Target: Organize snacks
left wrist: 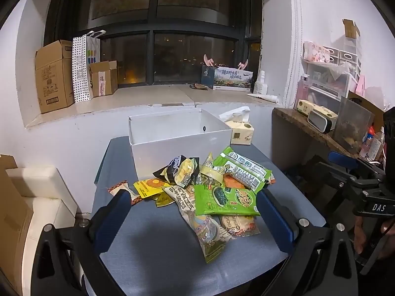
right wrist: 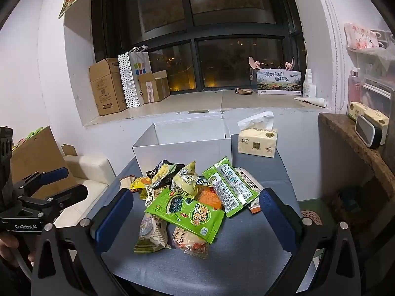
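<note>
A pile of snack packets (left wrist: pixel 209 192) lies on the blue-grey table (left wrist: pixel 160 246), in front of an open white box (left wrist: pixel 177 135). Two green packets (left wrist: pixel 226 201) top the pile. In the right wrist view the pile (right wrist: pixel 190 197) sits before the same white box (right wrist: pixel 182 148). My left gripper (left wrist: pixel 192 212) is open and empty, hovering over the near side of the pile. My right gripper (right wrist: pixel 195 212) is open and empty, also above the near side of the pile. The right gripper shows at the right edge of the left wrist view (left wrist: pixel 345 170); the left gripper shows at the left of the right wrist view (right wrist: pixel 64 182).
A tissue pack (right wrist: pixel 256 140) stands on the table right of the box. A windowsill behind holds cardboard boxes (left wrist: pixel 54 76) and a printed carton (left wrist: pixel 232 79). A cluttered brown shelf (left wrist: pixel 316 128) is at the right. A white seat (left wrist: pixel 42 192) is at the left.
</note>
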The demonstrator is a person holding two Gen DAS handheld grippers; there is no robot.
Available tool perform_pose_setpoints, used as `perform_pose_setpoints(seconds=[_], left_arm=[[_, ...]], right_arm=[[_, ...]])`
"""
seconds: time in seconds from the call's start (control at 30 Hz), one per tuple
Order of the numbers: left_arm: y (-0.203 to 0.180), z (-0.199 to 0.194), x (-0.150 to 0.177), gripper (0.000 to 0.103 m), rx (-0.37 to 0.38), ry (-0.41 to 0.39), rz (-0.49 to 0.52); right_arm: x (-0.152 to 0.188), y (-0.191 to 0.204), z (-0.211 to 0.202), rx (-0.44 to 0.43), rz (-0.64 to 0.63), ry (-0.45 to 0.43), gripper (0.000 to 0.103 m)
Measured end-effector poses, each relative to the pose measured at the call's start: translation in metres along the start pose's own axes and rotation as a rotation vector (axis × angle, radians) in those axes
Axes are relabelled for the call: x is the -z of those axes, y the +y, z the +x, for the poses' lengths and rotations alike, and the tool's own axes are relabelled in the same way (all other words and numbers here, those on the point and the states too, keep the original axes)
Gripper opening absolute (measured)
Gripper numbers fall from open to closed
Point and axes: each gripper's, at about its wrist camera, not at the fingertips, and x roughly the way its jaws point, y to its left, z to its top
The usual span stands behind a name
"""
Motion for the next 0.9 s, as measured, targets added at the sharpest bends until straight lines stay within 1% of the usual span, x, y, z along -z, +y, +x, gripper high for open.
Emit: perform_pose_setpoints(seconds=[0.9], left_arm=[[0.0016,-0.0017,-0.0024,0.103,-0.005,0.004,0.0]], right_arm=[[-0.0013,0.0024,0.0,0.002,-0.021,-0.001,0.103]])
